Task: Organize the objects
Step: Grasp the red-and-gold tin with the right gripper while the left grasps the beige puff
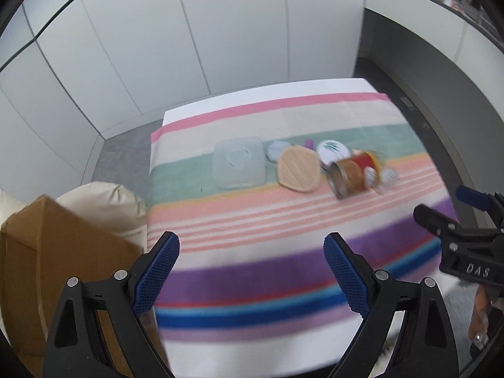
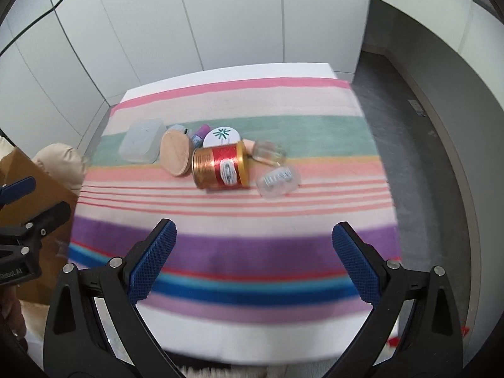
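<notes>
A striped cloth (image 2: 239, 239) covers the table, flanked by a cardboard box (image 1: 47, 252). Mid-cloth lie a clear lidded box (image 1: 238, 166), a wooden coaster (image 1: 298, 169) and a toppled red-and-gold tin (image 2: 220, 167), clustered and partly touching. Left gripper (image 1: 252, 271) and right gripper (image 2: 253, 264) hover above the near stripes, jaws wide, holding nothing.

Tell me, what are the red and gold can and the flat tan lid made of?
The red and gold can looks like metal: its gold rim and body shine. The flat tan lid looks like pale wood or bamboo, matte, with faint grain lines in the left wrist view. Blur leaves both unsure.
</notes>
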A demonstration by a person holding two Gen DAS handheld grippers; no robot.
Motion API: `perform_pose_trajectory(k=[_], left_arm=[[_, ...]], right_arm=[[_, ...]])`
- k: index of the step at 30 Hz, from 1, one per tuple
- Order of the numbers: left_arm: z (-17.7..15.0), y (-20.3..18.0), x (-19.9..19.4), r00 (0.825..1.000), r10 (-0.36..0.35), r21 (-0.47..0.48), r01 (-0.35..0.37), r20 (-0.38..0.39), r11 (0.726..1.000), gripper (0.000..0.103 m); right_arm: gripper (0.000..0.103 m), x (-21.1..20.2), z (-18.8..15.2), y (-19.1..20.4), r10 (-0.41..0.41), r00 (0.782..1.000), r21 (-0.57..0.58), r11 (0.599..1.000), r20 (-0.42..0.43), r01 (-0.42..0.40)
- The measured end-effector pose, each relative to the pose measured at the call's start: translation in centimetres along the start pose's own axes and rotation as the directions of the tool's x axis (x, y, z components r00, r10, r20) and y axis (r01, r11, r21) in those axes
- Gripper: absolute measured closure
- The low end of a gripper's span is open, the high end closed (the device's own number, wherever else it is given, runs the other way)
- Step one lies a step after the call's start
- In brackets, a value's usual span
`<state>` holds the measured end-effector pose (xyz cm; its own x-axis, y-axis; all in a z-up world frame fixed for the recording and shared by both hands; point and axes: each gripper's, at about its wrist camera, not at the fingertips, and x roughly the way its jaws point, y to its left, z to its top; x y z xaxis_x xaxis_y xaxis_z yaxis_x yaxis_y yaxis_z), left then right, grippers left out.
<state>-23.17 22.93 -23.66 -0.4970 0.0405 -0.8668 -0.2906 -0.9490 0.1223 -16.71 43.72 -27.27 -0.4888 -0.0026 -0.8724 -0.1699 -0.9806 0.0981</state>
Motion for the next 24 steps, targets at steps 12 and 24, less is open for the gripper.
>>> perform_pose_trajectory(k=[12,24], left_arm=[[0.1,-0.8,7.5,0.999,-0.023,0.002,0.023,-0.037,1.0,0.009],[3.4,-5.2,13.4,0.992,-0.124,-0.045,0.124,0.003,0.991,0.009]], right_arm=[[0.035,11.5,3.4,4.9,-0.019,0.998,-0.138,0.99,-0.067,0.01],[0.038,6.8,2.6,-1.7,0.007,1.0,-0.035,0.999,0.0,-0.007]])
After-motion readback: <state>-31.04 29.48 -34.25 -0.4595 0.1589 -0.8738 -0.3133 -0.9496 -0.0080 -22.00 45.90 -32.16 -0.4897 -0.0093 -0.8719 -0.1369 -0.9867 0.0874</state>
